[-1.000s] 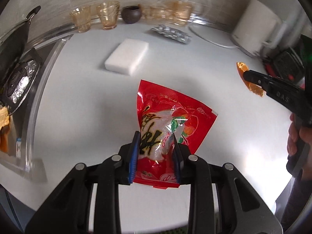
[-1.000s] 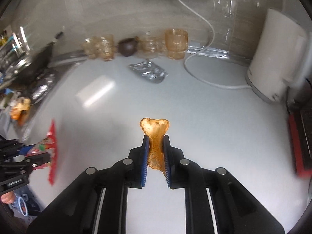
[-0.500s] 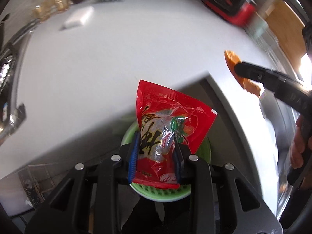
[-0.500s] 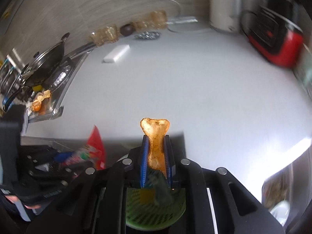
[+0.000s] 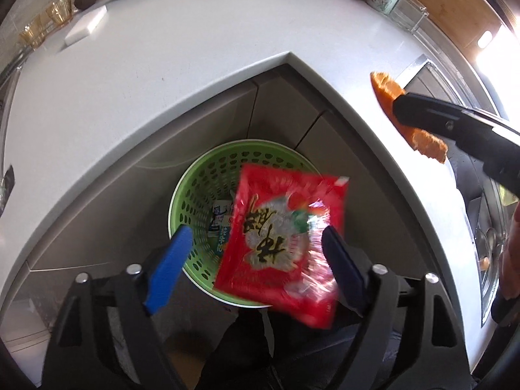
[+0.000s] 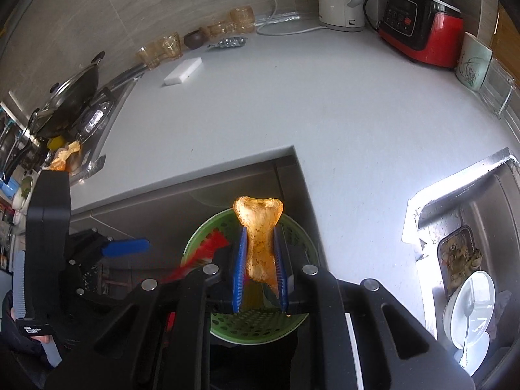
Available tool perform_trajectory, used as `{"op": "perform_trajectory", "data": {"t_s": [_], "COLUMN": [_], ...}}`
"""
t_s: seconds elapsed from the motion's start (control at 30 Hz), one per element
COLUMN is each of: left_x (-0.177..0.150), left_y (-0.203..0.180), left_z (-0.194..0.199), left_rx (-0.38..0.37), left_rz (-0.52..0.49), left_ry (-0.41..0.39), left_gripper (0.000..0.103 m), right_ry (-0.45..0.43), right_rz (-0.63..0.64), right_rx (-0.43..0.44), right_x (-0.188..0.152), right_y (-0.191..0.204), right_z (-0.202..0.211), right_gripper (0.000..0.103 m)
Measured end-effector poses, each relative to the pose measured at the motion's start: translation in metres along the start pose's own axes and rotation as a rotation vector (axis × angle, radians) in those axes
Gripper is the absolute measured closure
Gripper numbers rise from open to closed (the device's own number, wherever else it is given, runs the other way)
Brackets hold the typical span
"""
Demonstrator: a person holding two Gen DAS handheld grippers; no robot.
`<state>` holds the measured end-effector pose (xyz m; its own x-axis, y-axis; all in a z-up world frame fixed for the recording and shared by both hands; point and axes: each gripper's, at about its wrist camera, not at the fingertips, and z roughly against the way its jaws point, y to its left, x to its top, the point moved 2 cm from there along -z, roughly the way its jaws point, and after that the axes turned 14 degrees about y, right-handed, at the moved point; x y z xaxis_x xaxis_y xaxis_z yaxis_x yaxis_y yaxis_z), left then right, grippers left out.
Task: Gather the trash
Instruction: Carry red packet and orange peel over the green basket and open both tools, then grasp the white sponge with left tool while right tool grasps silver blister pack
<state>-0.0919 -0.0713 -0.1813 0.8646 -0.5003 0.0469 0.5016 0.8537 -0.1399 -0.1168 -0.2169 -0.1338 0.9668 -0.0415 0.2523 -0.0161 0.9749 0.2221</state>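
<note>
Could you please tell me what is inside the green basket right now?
Inside the green basket lies a white-and-blue printed packet. The red snack bag covers the rest.

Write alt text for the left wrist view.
The left hand-held gripper is open, and a red snack wrapper hangs blurred between its fingers above a green perforated bin. Upper right, the right hand-held gripper holds an orange scrap by the white counter.

White "Data Acquisition System" label on the left handheld unit (image 6: 34, 330).
</note>
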Motion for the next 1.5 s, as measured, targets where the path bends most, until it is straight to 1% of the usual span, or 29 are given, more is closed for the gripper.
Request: {"op": "perform_trajectory", "data": {"t_s": [0.03, 0.13, 0.17, 0.27, 0.37, 0.43, 0.6, 0.73, 0.8, 0.83, 0.87, 0.9, 0.93, 1.03, 1.13, 1.3, 1.5], "left_x": [-0.001, -0.002, -0.002, -0.007, -0.013, -0.02, -0.032, -0.037, -0.04, -0.041, -0.041, -0.042, -0.042, -0.043, -0.043, -0.042, -0.035], "left_y": [-0.003, -0.003, 0.0, 0.004, 0.018, 0.032, 0.064, 0.078, 0.082, 0.083, 0.083, 0.082, 0.083, 0.084, 0.085, 0.088, 0.094], "left_z": [0.003, 0.006, 0.007, 0.012, 0.022, 0.03, 0.042, 0.044, 0.045, 0.046, 0.047, 0.048, 0.049, 0.05, 0.052, 0.058, 0.066], "left_rx": [0.002, 0.005, 0.01, 0.036, 0.077, 0.098, 0.099, 0.102, 0.104, 0.105, 0.105, 0.105, 0.105, 0.104, 0.102, 0.1, 0.099], "left_rz": [0.002, 0.013, 0.021, 0.039, 0.059, 0.095, 0.184, 0.217, 0.222, 0.222, 0.222, 0.222, 0.221, 0.221, 0.222, 0.226, 0.234], "left_ry": [-0.003, -0.007, -0.006, -0.02, -0.047, -0.061, -0.082, -0.089, -0.092, -0.096, -0.098, -0.099, -0.101, -0.104, -0.106, -0.123, -0.142], "left_gripper": [0.017, 0.016, 0.014, 0.013, 0.013, 0.013, 0.011, 0.011, 0.011, 0.011, 0.011, 0.011, 0.011, 0.011, 0.011, 0.011, 0.011], "right_ry": [-0.002, -0.005, -0.005, -0.005, 0.004, 0.014, 0.062, 0.094, 0.109, 0.094, 0.065, 0.021, -0.001, -0.002, -0.02, -0.054, -0.087], "right_rz": [0.003, 0.007, 0.009, 0.02, 0.042, 0.063, 0.104, 0.124, 0.145, 0.15, 0.149, 0.151, 0.161, 0.195, 0.202, 0.194, 0.206], "right_rx": [-0.001, -0.001, 0.0, 0.002, 0.008, 0.013, 0.052, 0.059, 0.045, 0.015, -0.022, -0.063, -0.079, -0.081, -0.098, -0.09, -0.1], "right_x": [-0.001, -0.001, 0.0, 0.001, 0.0, -0.002, -0.013, -0.02, -0.021, -0.021, -0.022, -0.023, -0.023, -0.02, -0.016, -0.01, 0.003], "right_y": [0.001, 0.003, 0.003, 0.005, 0.012, 0.018, 0.035, 0.046, 0.052, 0.056, 0.059, 0.063, 0.066, 0.074, 0.078, 0.081, 0.086], "right_z": [0.001, 0.003, 0.003, 0.004, 0.003, 0.001, -0.012, -0.029, -0.036, -0.037, -0.035, -0.031, -0.028, -0.023, -0.017, -0.004, 0.009], "right_gripper": [0.086, 0.086, 0.085, 0.085, 0.084, 0.083, 0.082, 0.079, 0.057, 0.025, 0.002, 0.002, 0.002, 0.002, 0.002, 0.002, 0.002]}}
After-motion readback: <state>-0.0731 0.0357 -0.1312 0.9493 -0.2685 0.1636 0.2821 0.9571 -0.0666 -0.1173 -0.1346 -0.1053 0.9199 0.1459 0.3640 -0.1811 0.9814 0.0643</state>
